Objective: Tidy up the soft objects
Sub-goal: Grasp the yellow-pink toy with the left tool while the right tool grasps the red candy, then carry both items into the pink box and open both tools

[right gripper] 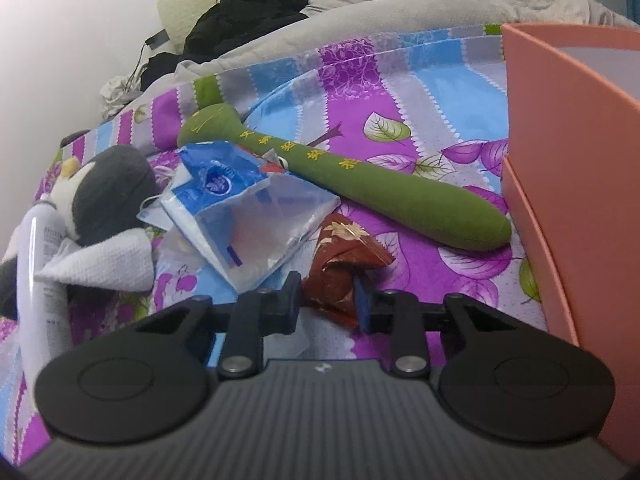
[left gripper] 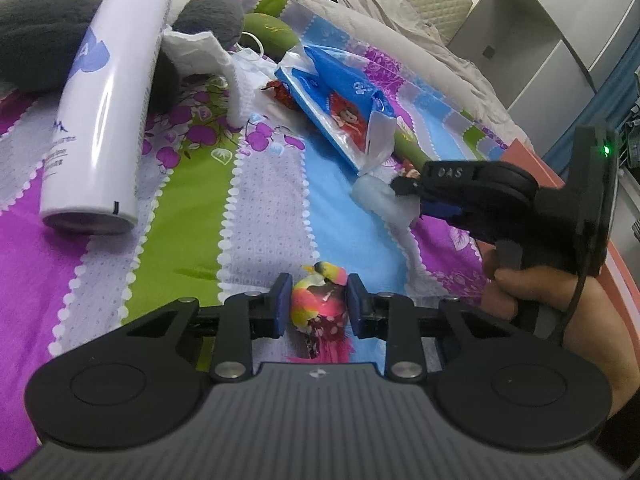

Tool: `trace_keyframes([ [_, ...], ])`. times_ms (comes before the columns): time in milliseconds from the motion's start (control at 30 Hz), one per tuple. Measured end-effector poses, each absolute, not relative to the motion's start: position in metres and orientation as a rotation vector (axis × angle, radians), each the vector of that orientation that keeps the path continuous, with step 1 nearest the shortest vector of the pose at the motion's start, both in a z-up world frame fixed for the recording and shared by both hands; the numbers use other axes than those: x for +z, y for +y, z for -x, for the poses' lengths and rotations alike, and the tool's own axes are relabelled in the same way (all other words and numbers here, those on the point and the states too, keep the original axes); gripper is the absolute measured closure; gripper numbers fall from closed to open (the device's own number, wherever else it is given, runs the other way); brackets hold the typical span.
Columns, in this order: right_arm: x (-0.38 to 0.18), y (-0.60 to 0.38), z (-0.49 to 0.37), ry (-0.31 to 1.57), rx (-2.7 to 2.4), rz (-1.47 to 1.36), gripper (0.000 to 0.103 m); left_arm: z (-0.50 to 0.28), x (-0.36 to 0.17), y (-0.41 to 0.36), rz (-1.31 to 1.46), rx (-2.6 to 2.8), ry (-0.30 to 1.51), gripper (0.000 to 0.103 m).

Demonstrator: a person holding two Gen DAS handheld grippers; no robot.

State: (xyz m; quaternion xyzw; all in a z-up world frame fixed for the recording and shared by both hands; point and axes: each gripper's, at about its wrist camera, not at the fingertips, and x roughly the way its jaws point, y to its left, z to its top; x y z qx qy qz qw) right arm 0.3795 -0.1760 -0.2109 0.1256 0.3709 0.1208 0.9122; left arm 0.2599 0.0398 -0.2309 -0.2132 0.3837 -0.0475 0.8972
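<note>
Between my left gripper's [left gripper: 316, 306] fingers sits a small pink-and-yellow soft toy [left gripper: 318, 300], both pads pressing on it, partly closed, at the bed's near edge. It looks light and squashy; mid-body is the sound hold. My right gripper [right gripper: 328, 300] pinches a crinkly red wrapper [right gripper: 344, 268], light and slippery. Beyond lie the green plush stick [right gripper: 380, 188] and, at the right edge, the pink box [right gripper: 580, 160].

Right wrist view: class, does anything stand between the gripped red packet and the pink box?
Nothing visible does. From the red packet in the right gripper to the pink box lies only bedspread; the green plush stick ends near the box, but farther back.
</note>
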Motion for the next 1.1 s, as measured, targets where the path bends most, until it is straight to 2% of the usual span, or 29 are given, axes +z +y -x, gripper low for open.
trace_keyframes([
  [600,-0.174,-0.189,-0.286,0.762,0.276,-0.149,0.074,-0.219,-0.19,0.027,0.335,-0.093,0.788,0.069],
  [1100,-0.169,-0.19,-0.212,0.8,0.33,-0.08,0.074,-0.174,-0.171,0.025,0.299,-0.098,0.813,0.069],
])
